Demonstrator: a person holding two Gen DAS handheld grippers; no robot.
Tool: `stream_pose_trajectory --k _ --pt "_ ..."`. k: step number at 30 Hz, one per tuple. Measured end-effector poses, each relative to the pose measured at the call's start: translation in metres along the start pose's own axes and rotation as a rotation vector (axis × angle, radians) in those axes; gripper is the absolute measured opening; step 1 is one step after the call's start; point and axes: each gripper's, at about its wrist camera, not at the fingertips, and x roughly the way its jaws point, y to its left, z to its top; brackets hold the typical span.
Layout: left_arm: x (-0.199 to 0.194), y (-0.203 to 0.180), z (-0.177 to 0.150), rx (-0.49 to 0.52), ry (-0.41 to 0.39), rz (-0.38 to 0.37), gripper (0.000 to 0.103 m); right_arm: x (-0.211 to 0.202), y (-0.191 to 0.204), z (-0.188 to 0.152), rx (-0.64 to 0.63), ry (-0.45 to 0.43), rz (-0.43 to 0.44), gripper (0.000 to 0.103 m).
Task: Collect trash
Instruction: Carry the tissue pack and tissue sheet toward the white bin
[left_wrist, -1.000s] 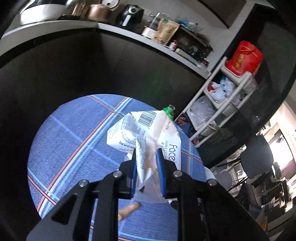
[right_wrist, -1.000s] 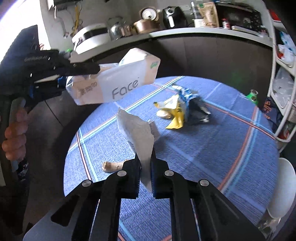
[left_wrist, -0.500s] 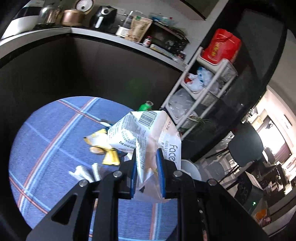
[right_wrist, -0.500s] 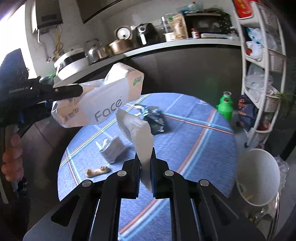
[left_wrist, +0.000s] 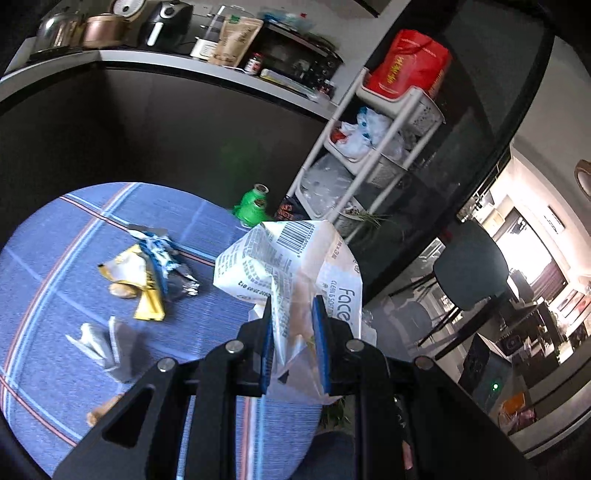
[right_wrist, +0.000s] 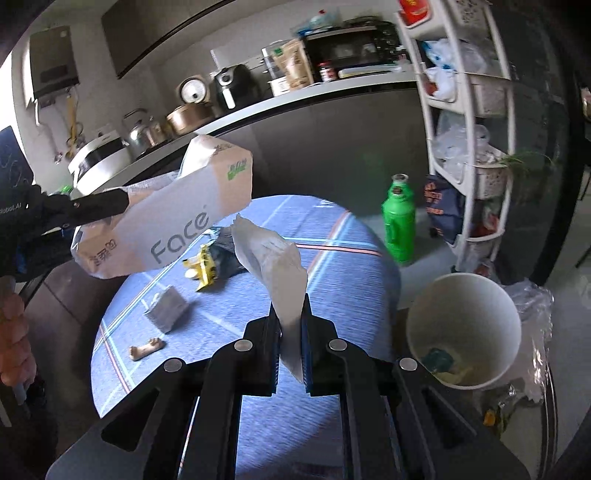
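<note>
Trash is being held up in both grippers, above a round blue bench (right_wrist: 347, 266) with striped lines. The left gripper (left_wrist: 293, 328) is squeezing its jaws on a soft white tissue pack (left_wrist: 295, 266) with a barcode and the word "Face" on it. In the right wrist view, this same tissue pack (right_wrist: 173, 221) is hanging in the air to the left, and a hand (right_wrist: 14, 343) is holding the handle below it. The right gripper (right_wrist: 291, 339) is pinching its jaws tight on a crumpled white paper (right_wrist: 277, 266), which is sticking up from between them.

Down on the bench, a yellow and blue snack wrapper (left_wrist: 151, 273) is lying open, with a folded grey paper (right_wrist: 168, 308) and a small tan scrap (right_wrist: 147, 348) close by. A green bottle (right_wrist: 399, 221) is standing past the far edge of the bench. A white bin (right_wrist: 461, 328) is sitting to the right of the bench, with some bits lying at its bottom. A white rack (right_wrist: 469, 122) full of plastic bags is standing behind it.
</note>
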Motion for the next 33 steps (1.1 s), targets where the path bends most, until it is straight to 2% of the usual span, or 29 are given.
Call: stream_pose_trajectory --k 17,33 --pt "0.072 -0.064 -0.011 0.084 0.110 -0.038 0.020 -0.018 -0.088 -0.016 0.196 -0.050 -0.106 0.009" --pt "0.158 -0.102 -0.029 0.159 0.230 -0.026 0.020 -0.009 -0.163 -0.041 0.341 -0.027 -0.216 0.009"
